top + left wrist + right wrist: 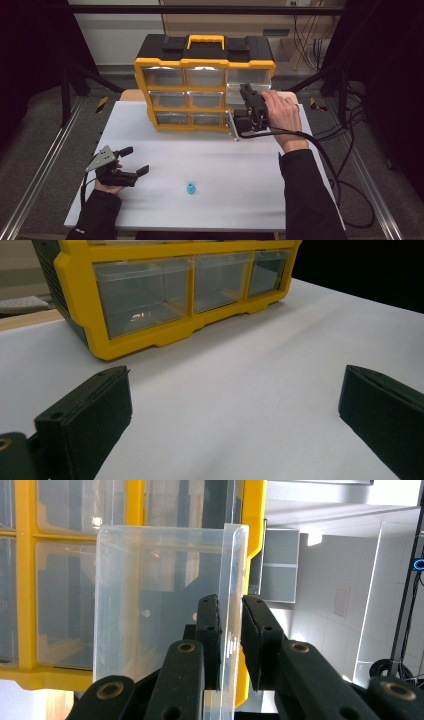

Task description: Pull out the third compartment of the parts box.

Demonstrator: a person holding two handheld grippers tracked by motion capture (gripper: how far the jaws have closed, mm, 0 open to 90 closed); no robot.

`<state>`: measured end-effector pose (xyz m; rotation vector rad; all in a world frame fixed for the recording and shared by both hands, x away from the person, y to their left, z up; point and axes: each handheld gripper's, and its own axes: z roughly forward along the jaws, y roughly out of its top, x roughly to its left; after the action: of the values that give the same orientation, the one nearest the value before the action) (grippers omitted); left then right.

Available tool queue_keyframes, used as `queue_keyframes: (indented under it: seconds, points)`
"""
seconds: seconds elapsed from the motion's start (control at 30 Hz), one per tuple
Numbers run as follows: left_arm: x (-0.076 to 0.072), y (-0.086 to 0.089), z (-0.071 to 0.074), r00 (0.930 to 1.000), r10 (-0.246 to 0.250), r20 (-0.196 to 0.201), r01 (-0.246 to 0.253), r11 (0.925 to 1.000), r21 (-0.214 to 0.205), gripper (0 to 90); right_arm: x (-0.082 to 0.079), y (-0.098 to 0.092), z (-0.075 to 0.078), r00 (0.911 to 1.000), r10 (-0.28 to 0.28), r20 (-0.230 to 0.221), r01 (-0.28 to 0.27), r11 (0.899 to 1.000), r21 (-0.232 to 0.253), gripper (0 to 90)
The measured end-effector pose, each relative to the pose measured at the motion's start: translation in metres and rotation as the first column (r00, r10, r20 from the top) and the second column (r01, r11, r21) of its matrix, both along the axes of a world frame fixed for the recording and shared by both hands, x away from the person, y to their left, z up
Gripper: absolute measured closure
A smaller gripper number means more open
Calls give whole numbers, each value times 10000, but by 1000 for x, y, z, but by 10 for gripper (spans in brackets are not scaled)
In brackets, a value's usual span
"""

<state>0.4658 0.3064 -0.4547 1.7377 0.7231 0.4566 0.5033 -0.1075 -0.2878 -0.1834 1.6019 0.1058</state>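
- The right tongs (pixel 230 630) are clamped on the front wall of a clear drawer (pixel 160 600), pulled partway out of the yellow cabinet (pixel 205 64) ahead of them.
- The left tongs (pixel 134 160) rest with jaws apart, empty; a small blue cap (pixel 191 188) lies to their right on the table (pixel 240 170).
- Risk: the thin wall could slip from the pinch, or a skewed pull could jam the drawer or drag the cabinet forward.

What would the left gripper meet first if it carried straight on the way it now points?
Probably the yellow organiser: the left gripper, jaws open, aims over bare white table at its bottom row of clear drawers. Depth is hard to judge.
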Motion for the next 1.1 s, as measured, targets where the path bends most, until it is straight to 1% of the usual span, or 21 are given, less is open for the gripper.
queue_keyframes:
  seconds: [0.07,0.13,0.17,0.43,0.5,0.57,0.83,0.97,1.1]
  points:
    - [0,0,0,10000,-4,-10,4,10000,-1,4,-2,0,1,10000,-20,1,20,10000,-68,788]
    - [0,0,0,10000,-4,-5,4,10000,14,4,-3,0,1,10000,39,-16,-39,10000,12,788]
    - [0,0,0,10000,-4,-8,4,10000,18,4,-4,0,1,10000,62,13,-62,10000,-56,788]
    - [0,0,0,10000,-4,-7,4,10000,20,4,-10,-1,5,9999,145,-3,-145,9999,-76,789]
    - [0,-1,0,10000,-4,-9,4,10000,25,4,-12,-1,5,10000,96,-18,-96,9999,-106,789]
    - [0,-1,0,10000,-3,-6,3,10000,20,4,-12,-1,5,9999,165,-37,-166,9998,-110,789]
    - [0,-1,0,10000,-11,0,11,10000,35,4,-16,0,4,9999,149,-79,-151,9996,-232,788]
    - [0,-1,0,10000,-13,1,13,10000,28,4,-18,-1,4,9998,168,-81,-169,9997,-161,788]
    - [0,-1,0,10000,-18,22,18,10000,29,5,-20,-1,4,9999,143,-81,-145,9997,-217,788]
